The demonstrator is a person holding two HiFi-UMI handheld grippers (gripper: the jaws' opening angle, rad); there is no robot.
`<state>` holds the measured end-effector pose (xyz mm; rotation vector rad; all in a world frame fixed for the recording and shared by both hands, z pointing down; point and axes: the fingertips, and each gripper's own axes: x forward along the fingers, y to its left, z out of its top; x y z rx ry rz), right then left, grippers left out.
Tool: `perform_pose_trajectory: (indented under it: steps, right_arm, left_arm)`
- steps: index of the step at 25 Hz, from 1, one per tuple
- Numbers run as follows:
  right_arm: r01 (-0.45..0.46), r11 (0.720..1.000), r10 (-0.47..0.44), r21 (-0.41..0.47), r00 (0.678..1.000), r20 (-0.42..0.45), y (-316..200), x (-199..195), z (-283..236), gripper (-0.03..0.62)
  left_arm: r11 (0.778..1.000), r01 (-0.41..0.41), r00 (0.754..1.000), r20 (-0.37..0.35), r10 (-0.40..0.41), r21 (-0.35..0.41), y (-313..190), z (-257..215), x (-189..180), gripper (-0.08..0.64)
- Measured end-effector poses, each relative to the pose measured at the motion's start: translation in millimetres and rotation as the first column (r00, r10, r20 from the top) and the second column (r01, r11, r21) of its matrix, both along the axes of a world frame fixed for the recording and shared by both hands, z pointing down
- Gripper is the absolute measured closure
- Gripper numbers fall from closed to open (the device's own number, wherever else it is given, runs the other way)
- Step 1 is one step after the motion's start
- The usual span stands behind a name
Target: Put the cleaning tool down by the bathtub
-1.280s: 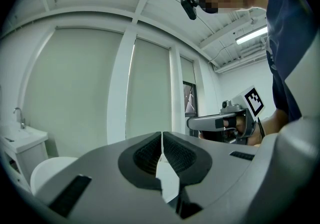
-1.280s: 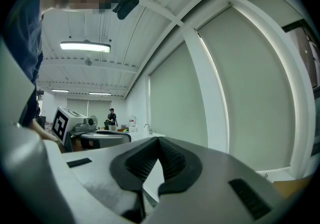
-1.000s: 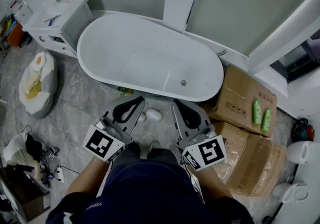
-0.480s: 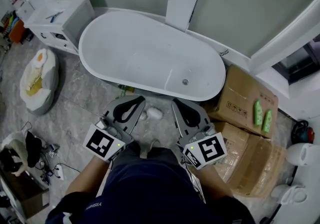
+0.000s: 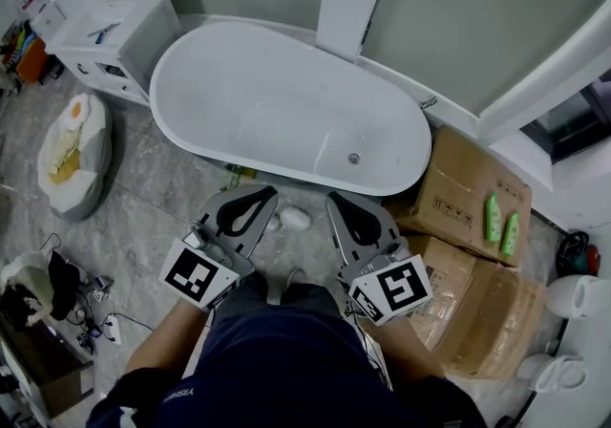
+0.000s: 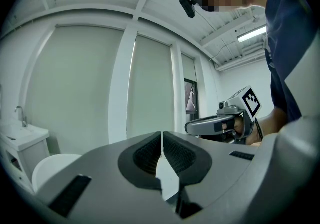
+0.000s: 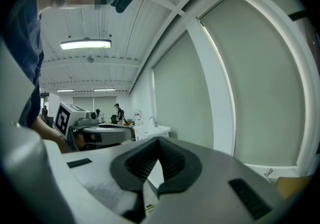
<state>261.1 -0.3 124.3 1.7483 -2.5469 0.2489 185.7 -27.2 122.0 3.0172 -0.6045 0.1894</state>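
Hardly anything has shifted since a second ago: both grippers hang where they were, and only the head view has drifted a touch.

At far left a floor cushion [image 5: 72, 154] lies well apart from the sink cabinet [image 5: 119, 20], with bare grey floor [image 5: 158, 202] open between it and the person. The bathtub [image 5: 286, 106] runs across the middle, its near rim curving just ahead of both grippers.

The left gripper [image 5: 260, 192] [image 6: 162, 135] points almost level toward the tub, marker cube close to the body. Its jaws are pressed together with nothing between them.

A white lump [image 5: 294, 218] lies on the floor between the two grippers, near the tub's near edge; whether it is the tool to be put down I cannot tell.

The right gripper [image 5: 336, 197] [image 7: 159, 140] sits parallel to the left one and apart from it, also near level, jaws closed on nothing.

Cardboard boxes [image 5: 468, 187] crowd in just beside it on the right, two green bottles [image 5: 499, 216] lying on top.
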Motion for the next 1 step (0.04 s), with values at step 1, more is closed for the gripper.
perform_pose_trajectory:
  steps: [1]
  right_arm:
    - [0.001,1.0,-0.001,0.0,1.0,0.001,-0.6,-0.3,0.5,0.591]
  left_arm:
    - [1.0,0.001,1.0,0.0,-0.001,-0.002,-0.8,0.5,-0.1,0.522]
